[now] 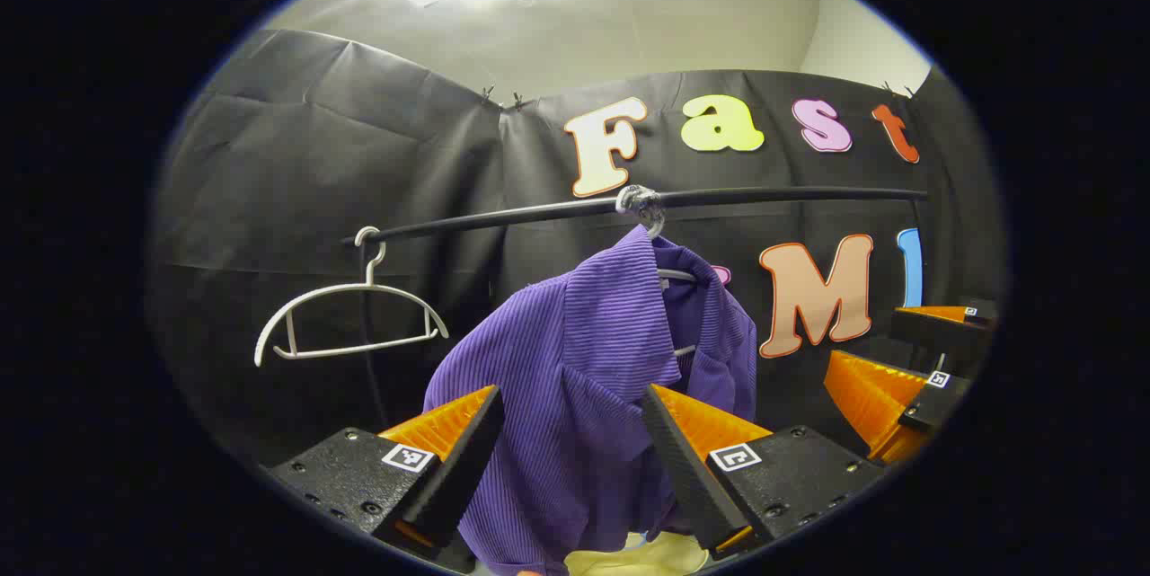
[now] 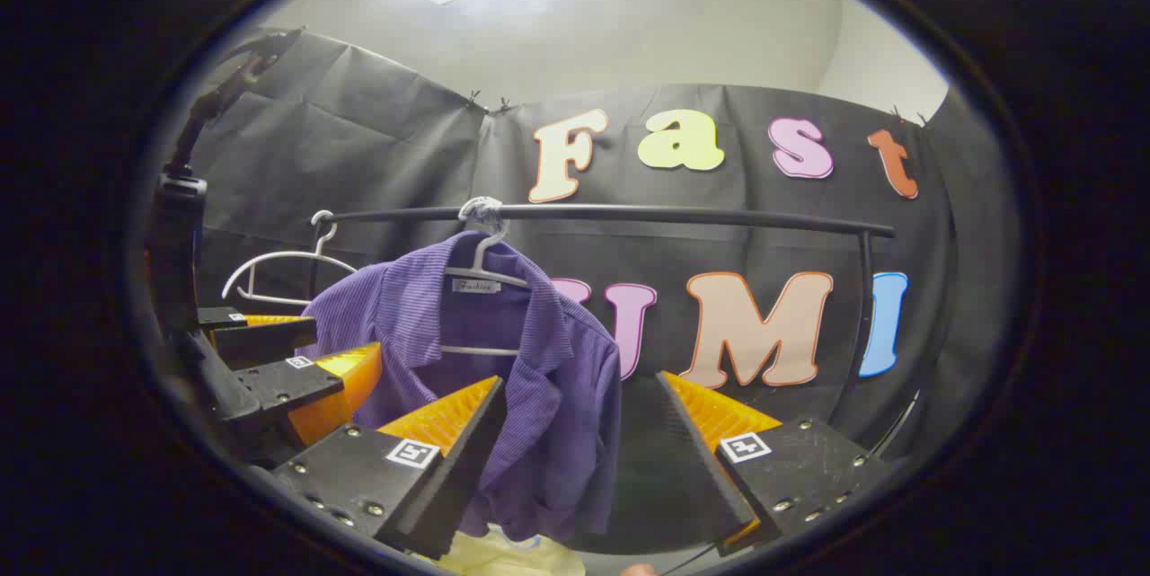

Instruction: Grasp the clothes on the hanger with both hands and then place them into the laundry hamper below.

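A ribbed purple shirt (image 1: 584, 378) droops collar-up from its white hanger (image 2: 485, 266) on the black rail (image 1: 764, 195), straight ahead of my wide-open left gripper (image 1: 570, 432). My right gripper (image 2: 579, 419), equally spread and empty, faces the shirt's right edge.

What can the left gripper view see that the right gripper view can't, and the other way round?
Left gripper view: the right gripper off to the side, and the purple shirt side-on. Right gripper view: the left gripper, the shirt's open collar with its label, and the rail's end post. Shared: the shirt on its hanger, the empty white hanger, the black rail.
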A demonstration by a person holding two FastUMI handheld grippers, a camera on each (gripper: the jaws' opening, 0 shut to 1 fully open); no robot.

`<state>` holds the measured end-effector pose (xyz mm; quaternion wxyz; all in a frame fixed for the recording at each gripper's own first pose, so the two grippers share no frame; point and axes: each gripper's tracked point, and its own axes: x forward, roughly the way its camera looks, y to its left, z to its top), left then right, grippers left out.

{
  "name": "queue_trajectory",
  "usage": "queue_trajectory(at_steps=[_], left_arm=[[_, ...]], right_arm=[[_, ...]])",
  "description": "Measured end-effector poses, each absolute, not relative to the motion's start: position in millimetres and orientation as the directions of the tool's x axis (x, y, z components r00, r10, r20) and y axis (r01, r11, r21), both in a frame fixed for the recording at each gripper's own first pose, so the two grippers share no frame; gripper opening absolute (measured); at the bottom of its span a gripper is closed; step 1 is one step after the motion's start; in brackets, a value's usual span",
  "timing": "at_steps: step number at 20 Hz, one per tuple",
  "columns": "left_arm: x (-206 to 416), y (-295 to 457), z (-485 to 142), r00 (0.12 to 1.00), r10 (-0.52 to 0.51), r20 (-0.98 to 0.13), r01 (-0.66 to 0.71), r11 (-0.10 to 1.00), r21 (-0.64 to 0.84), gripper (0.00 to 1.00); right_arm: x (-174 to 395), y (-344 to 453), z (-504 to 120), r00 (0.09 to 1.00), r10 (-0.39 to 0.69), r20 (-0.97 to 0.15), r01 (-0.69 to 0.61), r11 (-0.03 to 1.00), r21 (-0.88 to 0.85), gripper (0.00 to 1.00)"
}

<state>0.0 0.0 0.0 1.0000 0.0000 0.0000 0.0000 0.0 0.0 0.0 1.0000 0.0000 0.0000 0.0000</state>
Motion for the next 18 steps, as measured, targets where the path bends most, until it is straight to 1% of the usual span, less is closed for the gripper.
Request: queue_trajectory(at_steps=[1,3,4,7,8,9,10,12,13,15,16,17,18], left_arm=[[0,-3,0,1.0,-0.002,-0.002,0.002,1.0,0.0,0.95],[1,-5,-1,1.0,-0.006,-0.002,0.006,1.0,-0.002,0.95],[2,-7,-1,1.0,-0.005,-0.004,0.005,1.0,-0.001,0.95],[4,-9,-4,1.0,-0.003,-0.012,0.003,1.0,0.005,0.96],[5,-10,-4,1.0,-0.003,-0.014,0.003,1.0,0.006,0.95],[5,-10,-5,1.0,-0.003,-0.015,0.003,1.0,0.004,0.95],[5,-11,-4,1.0,-0.004,-0.017,0.004,1.0,0.0,0.93],[6,-14,-4,1.0,-0.005,-0.018,0.005,1.0,-0.004,0.93],[7,-13,-7,1.0,0.0,-0.021,0.0,1.0,0.0,0.95],[10,-13,-13,0.999,0.014,-0.036,-0.014,1.0,0.01,0.95],[12,-14,-17,0.999,0.021,-0.045,-0.021,1.0,0.01,0.92],[14,-15,-20,0.998,0.031,-0.052,-0.031,0.999,0.011,0.95],[18,-16,-23,0.997,0.043,-0.057,-0.042,0.999,0.014,0.92]], right_arm=[[0,-2,-1,1.0,0.001,-0.001,-0.001,1.0,0.001,0.98],[2,-3,-1,1.0,0.001,0.0,-0.001,1.0,0.003,0.95],[3,-2,-1,1.0,0.001,0.0,-0.001,1.0,0.003,0.98],[3,-2,-3,1.0,0.007,-0.003,-0.007,1.0,0.004,0.98],[4,-1,-3,1.0,0.008,-0.003,-0.008,1.0,0.004,0.95],[4,-2,-3,1.0,0.008,-0.004,-0.008,1.0,0.003,0.95],[4,-4,-3,1.0,0.008,-0.004,-0.008,1.0,0.003,0.95],[4,-6,-3,1.0,0.007,-0.005,-0.007,1.0,0.004,0.94],[4,-8,-3,1.0,0.004,-0.005,-0.004,1.0,0.003,0.95],[4,-12,-4,1.0,-0.005,-0.006,0.005,1.0,-0.001,0.94],[4,-12,-6,1.0,-0.006,-0.01,0.006,1.0,-0.004,0.98],[3,-13,-7,1.0,-0.008,-0.013,0.008,1.0,-0.007,0.98],[1,-14,-8,1.0,-0.011,-0.014,0.01,1.0,-0.013,0.94]])
